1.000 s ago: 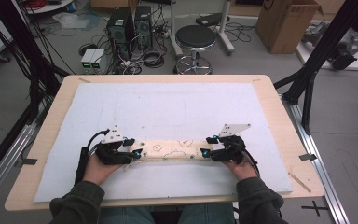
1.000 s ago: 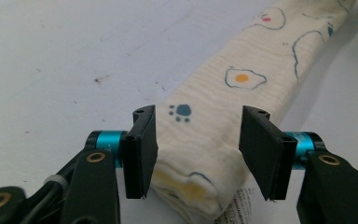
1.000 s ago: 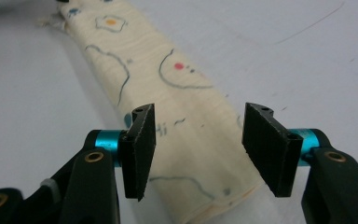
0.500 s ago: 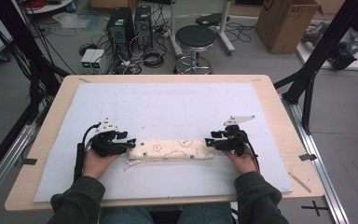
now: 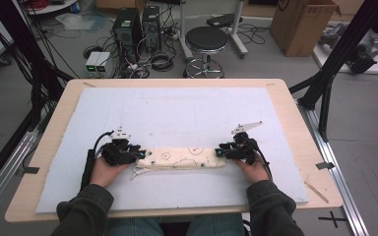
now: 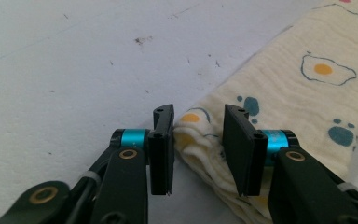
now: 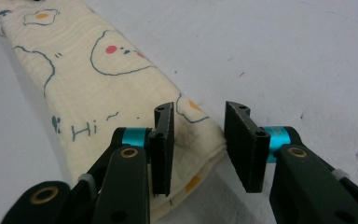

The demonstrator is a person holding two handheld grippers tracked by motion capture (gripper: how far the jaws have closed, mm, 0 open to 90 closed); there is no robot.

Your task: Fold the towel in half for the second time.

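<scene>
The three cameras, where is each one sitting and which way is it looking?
High view: above the person's side, looking forward and down on the table; forearms, left gripper, right gripper.
Left gripper view: rides the left gripper, looking along its jaws at the folded cloth.
Right gripper view: rides the right gripper, facing the cloth's other end.
Shared: all three show the cloth, with an end between each gripper's closing jaws.

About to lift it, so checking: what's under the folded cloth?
The folded cloth lies flat on the white mat, which shows all around it. Whatever sits directly beneath or between its layers is covered.
</scene>
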